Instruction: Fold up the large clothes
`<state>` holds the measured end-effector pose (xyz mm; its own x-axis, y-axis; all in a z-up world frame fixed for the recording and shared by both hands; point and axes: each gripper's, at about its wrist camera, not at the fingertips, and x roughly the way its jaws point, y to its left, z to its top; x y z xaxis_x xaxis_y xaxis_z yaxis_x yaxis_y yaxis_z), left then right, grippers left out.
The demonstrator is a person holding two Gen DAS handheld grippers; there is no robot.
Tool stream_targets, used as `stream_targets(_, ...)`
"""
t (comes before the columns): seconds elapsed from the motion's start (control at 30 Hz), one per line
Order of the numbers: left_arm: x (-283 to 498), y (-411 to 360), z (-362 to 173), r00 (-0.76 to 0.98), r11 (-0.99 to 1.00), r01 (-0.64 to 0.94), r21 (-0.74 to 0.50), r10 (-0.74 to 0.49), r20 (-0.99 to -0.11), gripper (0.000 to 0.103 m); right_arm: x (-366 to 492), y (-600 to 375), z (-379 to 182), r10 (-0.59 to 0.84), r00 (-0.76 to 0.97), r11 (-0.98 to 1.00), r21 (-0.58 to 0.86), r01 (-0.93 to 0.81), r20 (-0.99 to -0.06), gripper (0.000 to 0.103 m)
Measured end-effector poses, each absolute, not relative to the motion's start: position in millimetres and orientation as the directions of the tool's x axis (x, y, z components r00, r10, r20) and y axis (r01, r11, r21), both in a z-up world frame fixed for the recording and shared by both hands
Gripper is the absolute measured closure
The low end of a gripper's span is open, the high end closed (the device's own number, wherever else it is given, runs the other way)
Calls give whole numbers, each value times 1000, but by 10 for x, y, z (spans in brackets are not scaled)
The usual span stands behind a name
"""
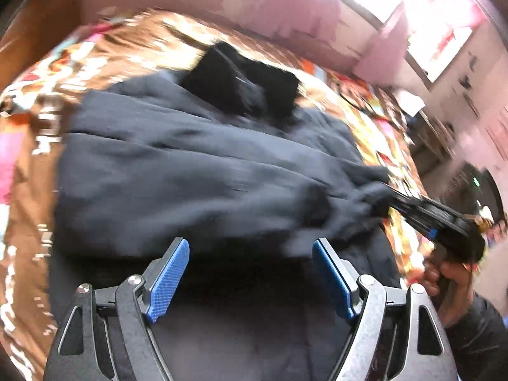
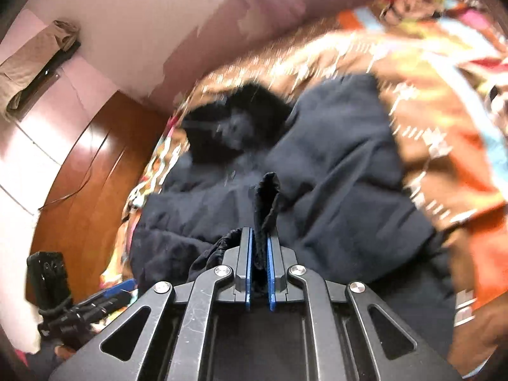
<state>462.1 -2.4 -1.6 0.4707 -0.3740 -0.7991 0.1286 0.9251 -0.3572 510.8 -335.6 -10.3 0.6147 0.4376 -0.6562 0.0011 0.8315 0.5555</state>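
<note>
A large dark navy jacket (image 1: 197,171) with a black furry collar (image 1: 244,82) lies spread on a bed. It also shows in the right wrist view (image 2: 333,158), with its collar (image 2: 241,123) at the far end. My left gripper (image 1: 250,247) is open and empty just above the jacket's near edge. My right gripper (image 2: 258,231) is shut on a bunched fold of the jacket's dark fabric (image 2: 266,197). In the left wrist view the right gripper (image 1: 397,197) pinches the jacket's right side. Both views are motion blurred.
The bed is covered by a brown and orange patterned bedspread (image 1: 41,146), also in the right wrist view (image 2: 444,127). A wooden wardrobe door (image 2: 89,171) and a pink wall (image 2: 133,31) stand behind. A bright window (image 1: 412,3) is at the right.
</note>
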Motion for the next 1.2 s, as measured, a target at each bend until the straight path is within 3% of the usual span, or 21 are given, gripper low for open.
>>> stream_targets(0.23, 4805, 506, -44, 525, 964, -28, -264, -211, -824, 24, 5214, -3519, -150, 312, 582, 904, 423, 60, -751, 94)
stream_targets(0.4, 5026, 734, -95, 533, 961, -69, -269, -193, -824, 24, 5223, -3447, 7, 141, 617, 969, 236, 76, -775, 74)
stream_targets(0.47, 5139, 688, -109, 534, 963, -42, -268, -205, -820, 24, 5274, -3373, 114, 117, 639, 979, 197, 54, -760, 48)
stream_targets(0.5, 5153, 663, -107, 534, 964, -29, -265, -209, -819, 24, 5295, -3327, 164, 110, 649, 984, 176, 37, -753, 44)
stream_targets(0.67, 5416, 331, -221, 500, 968, 73, -242, -245, -831, 24, 5490, -2882, 198, 172, 628, 985, 119, -126, -759, 43)
stream_targets(0.83, 5544, 127, -506, 402, 967, 128, -221, -254, -880, 24, 5659, -2588, -230, 219, 460, 968, 134, -211, -861, 43)
stream_targets(1.07, 5303, -141, -817, 427, 958, 287, -7, -135, -894, 21, 5502, -2515, -686, 195, 411, 957, 81, -278, -890, 43)
stream_targets(1.2, 5296, -187, -934, 430, 958, 287, 26, -105, -897, 21, 5440, -2474, -759, 178, 433, 950, 39, -310, -884, 42)
